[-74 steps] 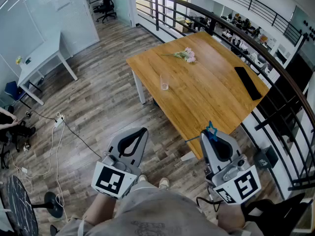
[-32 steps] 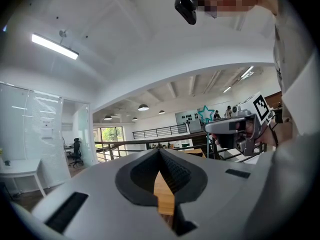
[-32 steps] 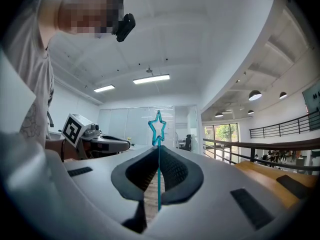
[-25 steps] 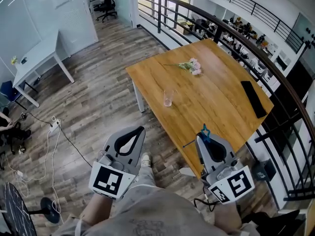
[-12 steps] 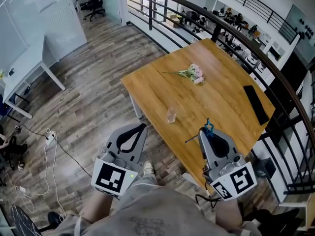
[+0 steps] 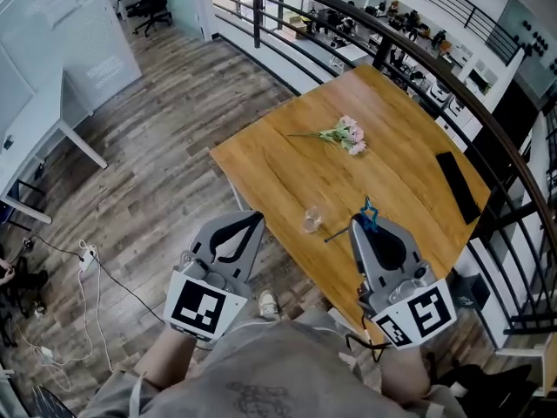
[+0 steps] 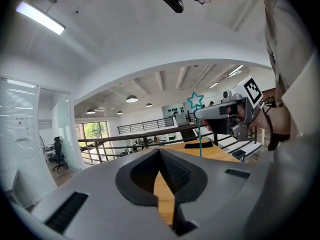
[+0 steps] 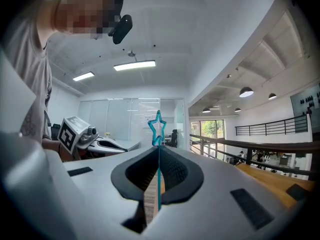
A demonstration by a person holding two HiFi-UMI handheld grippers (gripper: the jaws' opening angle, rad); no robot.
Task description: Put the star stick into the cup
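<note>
In the head view a clear glass cup stands near the front edge of the wooden table. My right gripper is just right of the cup and shut on the star stick. Its teal star points up and its thin shaft slants down to the left toward the cup. In the right gripper view the star stick rises upright from between the closed jaws of the right gripper. My left gripper is over the floor left of the table, shut and empty. In the left gripper view the left gripper shows closed jaws, with the star stick beyond them.
A small bunch of pink flowers lies mid-table. A flat black object lies near the right edge. A dark railing curves behind the table. A white desk and cables are on the wood floor at the left.
The view has drawn closer to the table. The cup now sits just left of the right gripper's tip. Both grippers keep the same pose, and the star stick stays gripped.
</note>
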